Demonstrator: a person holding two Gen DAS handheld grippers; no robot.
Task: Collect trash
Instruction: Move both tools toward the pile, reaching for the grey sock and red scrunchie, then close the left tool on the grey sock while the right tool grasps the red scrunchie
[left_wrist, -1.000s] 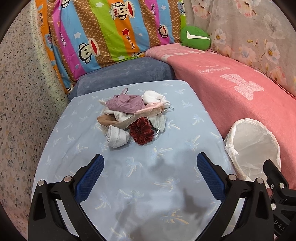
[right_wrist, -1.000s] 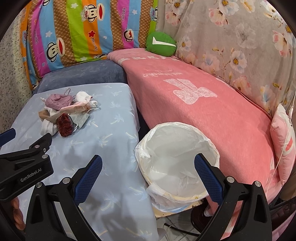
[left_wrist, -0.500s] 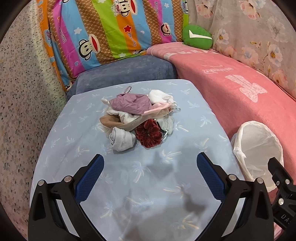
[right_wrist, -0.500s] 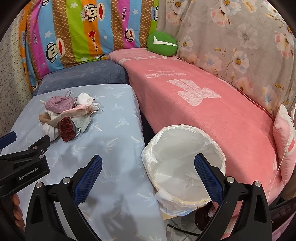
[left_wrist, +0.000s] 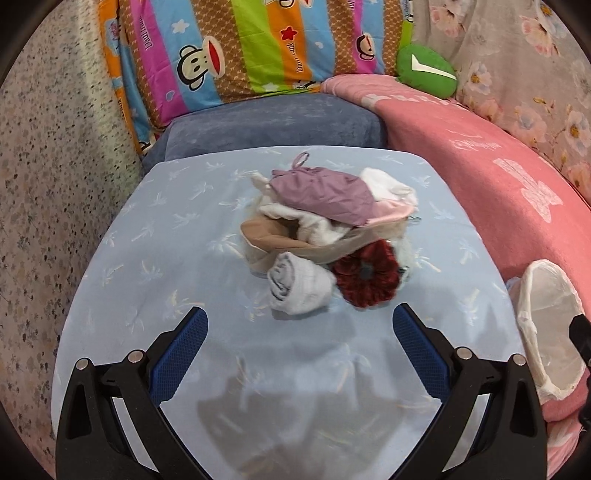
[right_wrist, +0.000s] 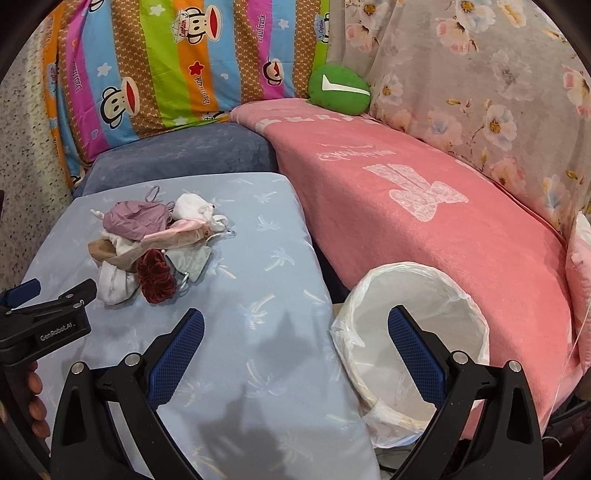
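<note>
Over the last second the left gripper (left_wrist: 298, 334) has closed in on the trash pile (left_wrist: 325, 236), which now fills the middle of its view, the grey roll at the near edge lying just ahead of its fingertips. The right gripper (right_wrist: 295, 332) has drifted only slightly and hangs between the table edge and the bin. That suggests the left side is lining up the first pick while the right waits by the drop-off; nothing has been lifted yet.

Largest to smallest: one pale blue table cover (left_wrist: 147, 280) carries the whole pile; one white-lined bin (right_wrist: 417, 343), apparently empty, stands just off its right edge beside the pink blanket (right_wrist: 424, 229). The pile is a single heap; its visible pieces include one mauve cloth (left_wrist: 317, 194) on top, one tan piece (left_wrist: 269, 236), one grey roll (left_wrist: 297, 288), one dark red scrunchie (left_wrist: 365, 277), plus white and pink scraps too tangled to count.

Both grippers have their jaws spread wide and hold nothing
</note>
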